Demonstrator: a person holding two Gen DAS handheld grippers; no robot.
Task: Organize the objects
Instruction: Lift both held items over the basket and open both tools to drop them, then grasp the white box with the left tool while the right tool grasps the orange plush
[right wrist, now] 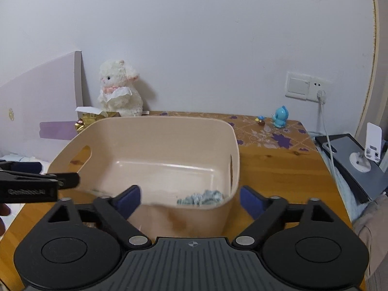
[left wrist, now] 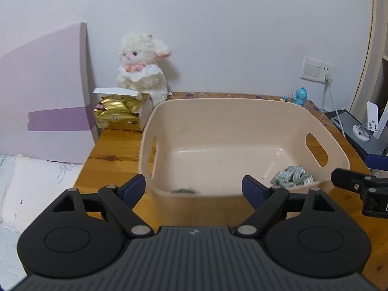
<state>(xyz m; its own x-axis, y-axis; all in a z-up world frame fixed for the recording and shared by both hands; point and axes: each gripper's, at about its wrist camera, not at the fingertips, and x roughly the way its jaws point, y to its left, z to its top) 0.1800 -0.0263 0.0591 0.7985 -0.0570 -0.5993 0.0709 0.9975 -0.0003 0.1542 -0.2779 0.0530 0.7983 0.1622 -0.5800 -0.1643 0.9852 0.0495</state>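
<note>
Bin [left wrist: 242,111] interior mostly free; socks [left wrist: 292,178] fill one corner.

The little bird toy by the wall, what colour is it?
The bird toy is bright blue, clearest in the right wrist view.

Left claw [left wrist: 194,189]: jaws spread wide, nothing between the blue pads [left wrist: 134,189], level and pointing forward. Right claw [right wrist: 190,200]: jaws likewise wide apart and empty, level, just beside the left one. Each claw's black tip shows at the edge of the other's view.
</note>
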